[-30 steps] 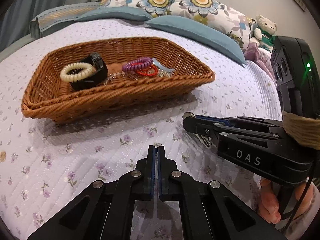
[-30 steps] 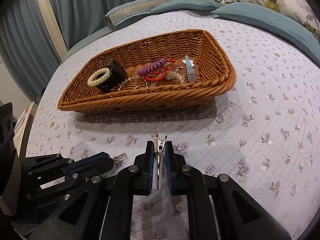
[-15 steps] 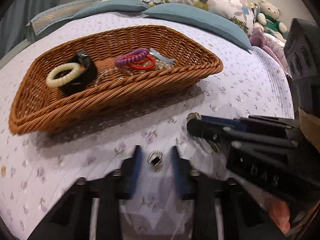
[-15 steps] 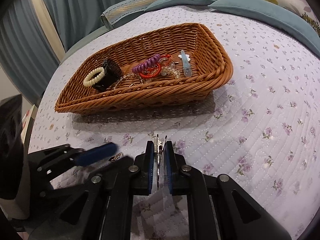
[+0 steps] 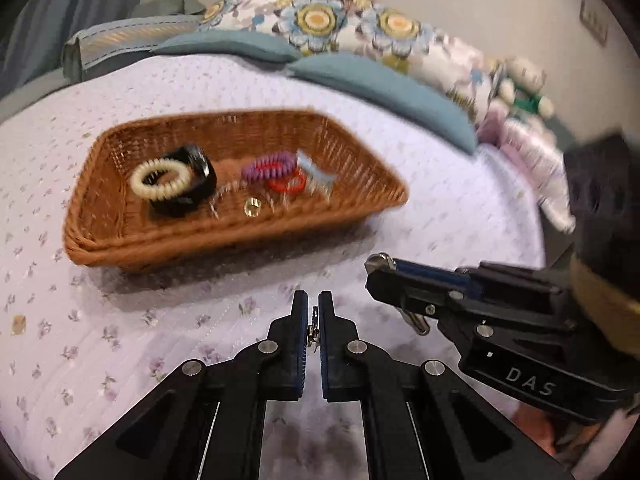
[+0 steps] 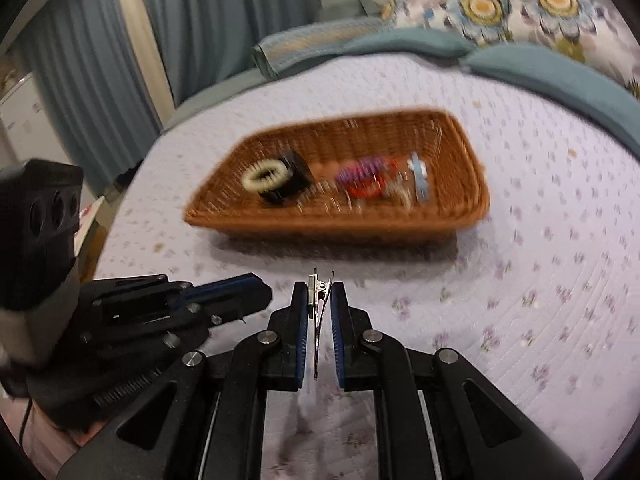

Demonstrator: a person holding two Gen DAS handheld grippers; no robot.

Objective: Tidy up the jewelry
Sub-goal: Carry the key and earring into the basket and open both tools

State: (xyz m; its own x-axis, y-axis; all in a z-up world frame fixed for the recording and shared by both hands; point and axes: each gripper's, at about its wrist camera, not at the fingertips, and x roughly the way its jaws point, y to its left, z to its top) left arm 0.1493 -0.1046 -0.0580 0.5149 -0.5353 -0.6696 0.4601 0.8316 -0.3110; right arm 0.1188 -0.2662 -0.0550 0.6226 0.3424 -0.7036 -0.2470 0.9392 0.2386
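Left gripper (image 5: 313,322): jaws have just closed, and the pads pinch a small metal jewelry piece (image 5: 313,330) between them; it is too small to identify further.

Right gripper (image 6: 319,304): jaws clamped on a silver metal hair clip (image 6: 318,308), which stands on edge between the blue pads with its pinch end protruding past the fingertips toward 12 o'clock. In the left wrist view this gripper enters from 3 o'clock, the clip's metal ends showing above and below its jaws.

Both grippers hang side by side, close together, over a lilac floral quilt (image 6: 540,280).

Wicker basket (image 5: 120,236): rests on the quilt at 12 o'clock from both grippers, well apart from them. Contents, per the left wrist view:
- cream spiral hair tie (image 5: 162,179) lying on a black band (image 5: 192,196), at the 9 o'clock end;
- purple spiral hair tie (image 5: 266,165) over a red hair tie (image 5: 286,185), centre;
- light blue hair clip (image 5: 316,172), at 3 o'clock of these;
- small gold ring (image 5: 252,206) near the front wall.

Both views are motion-blurred; finer items in the basket cannot be made out.
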